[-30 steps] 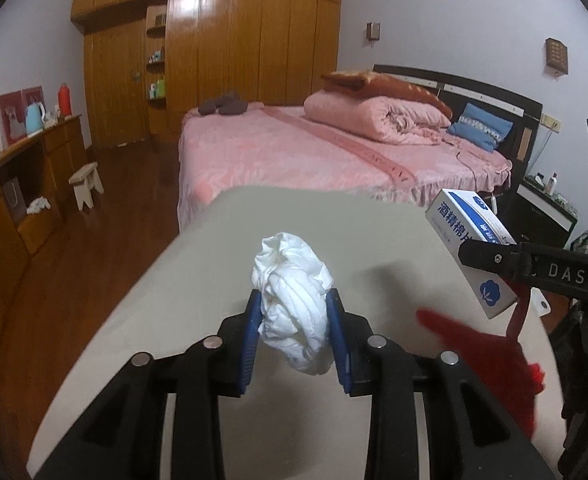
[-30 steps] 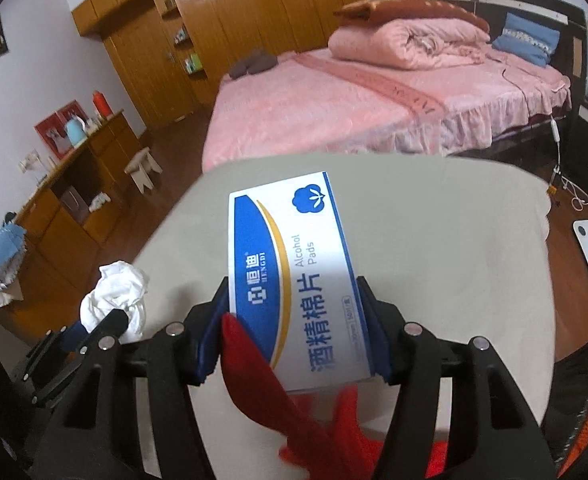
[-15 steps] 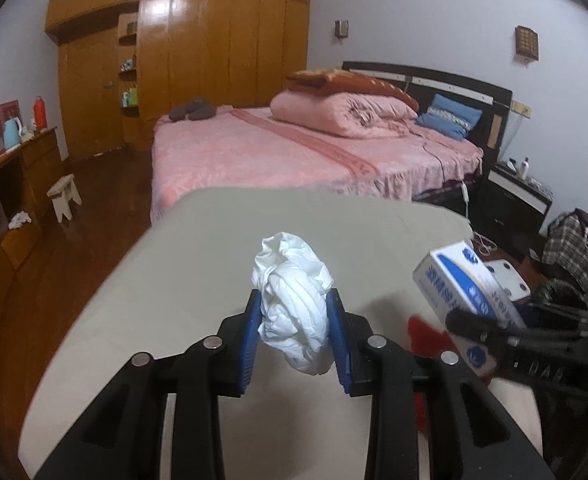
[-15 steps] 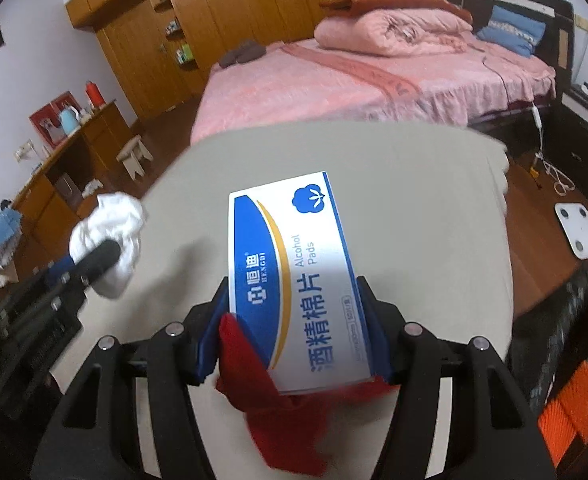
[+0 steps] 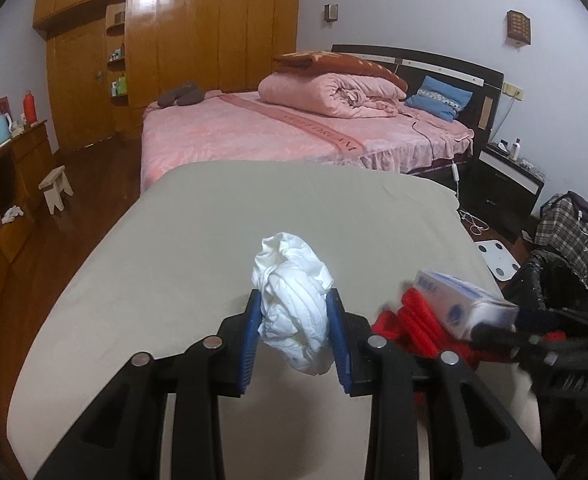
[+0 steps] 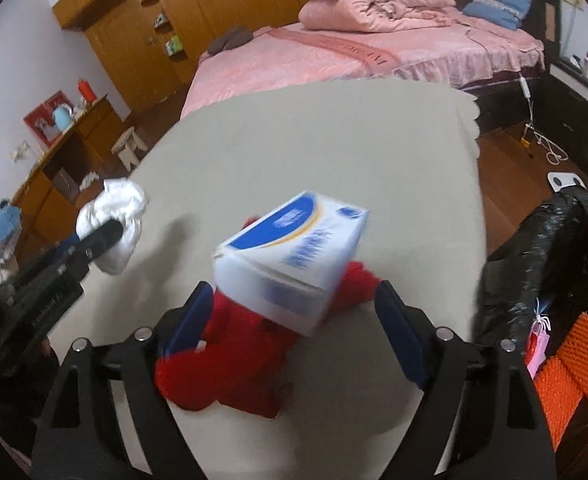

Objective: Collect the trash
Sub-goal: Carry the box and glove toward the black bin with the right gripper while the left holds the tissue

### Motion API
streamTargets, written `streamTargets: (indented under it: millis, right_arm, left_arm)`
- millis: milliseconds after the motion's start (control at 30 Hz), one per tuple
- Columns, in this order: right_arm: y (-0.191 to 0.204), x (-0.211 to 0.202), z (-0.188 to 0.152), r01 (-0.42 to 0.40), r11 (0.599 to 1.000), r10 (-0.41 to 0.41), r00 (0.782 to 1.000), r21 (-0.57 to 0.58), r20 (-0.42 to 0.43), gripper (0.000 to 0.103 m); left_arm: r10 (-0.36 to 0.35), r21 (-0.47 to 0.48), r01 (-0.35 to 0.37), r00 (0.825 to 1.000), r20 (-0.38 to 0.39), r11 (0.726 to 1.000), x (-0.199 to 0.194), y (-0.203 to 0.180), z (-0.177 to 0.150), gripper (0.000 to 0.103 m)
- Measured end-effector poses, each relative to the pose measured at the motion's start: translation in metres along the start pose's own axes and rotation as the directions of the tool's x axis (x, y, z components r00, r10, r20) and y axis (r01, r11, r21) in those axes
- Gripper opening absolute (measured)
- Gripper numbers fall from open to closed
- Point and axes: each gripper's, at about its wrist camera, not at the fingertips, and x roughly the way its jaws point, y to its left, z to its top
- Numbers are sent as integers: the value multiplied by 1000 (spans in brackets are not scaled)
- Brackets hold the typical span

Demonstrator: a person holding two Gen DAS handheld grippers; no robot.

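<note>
My left gripper [image 5: 295,332] is shut on a crumpled white tissue wad [image 5: 292,304], held above the grey table [image 5: 198,248]. The wad also shows at the left of the right wrist view [image 6: 114,220]. My right gripper [image 6: 294,320] is open, its blue pads spread wide. The blue and white alcohol pad box [image 6: 290,252] is loose and tilted between the pads, blurred, over a red cloth [image 6: 234,364] lying on the table. The box [image 5: 461,306] and red cloth [image 5: 417,326] show at the right of the left wrist view.
A black trash bag [image 6: 549,248] hangs open just past the table's right edge, also in the left wrist view [image 5: 549,284]. Orange items [image 6: 573,376] lie below it. A pink bed [image 5: 294,136] stands beyond the table. Wooden cabinets [image 5: 6,184] line the left.
My right gripper has opened and let go of the box, which now tips over onto the red cloth. Both grippers have shifted right toward the black bag. The left still holds the tissue.
</note>
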Motion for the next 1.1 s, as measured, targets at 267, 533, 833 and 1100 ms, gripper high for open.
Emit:
streamTargets:
  millis: [267, 533, 833, 1100]
  right_arm:
    - [-19, 5, 27, 39, 997, -40, 999, 59, 25, 81]
    - [1, 22, 23, 28, 998, -27, 1000, 55, -13, 82]
    - [14, 43, 20, 48, 999, -46, 997, 19, -62, 71]
    - [11, 11, 29, -57, 998, 57, 998, 22, 5, 64]
  left_arm:
    - [-1, 4, 1, 1000, -1, 1000, 0, -2, -2, 32]
    - [15, 5, -15, 1000, 3, 1000, 0, 2, -4, 32]
    - [27, -16, -27, 1000, -1, 1000, -2, 8, -2, 32]
    - [18, -10, -18, 1000, 8, 1000, -6, 5, 1, 32]
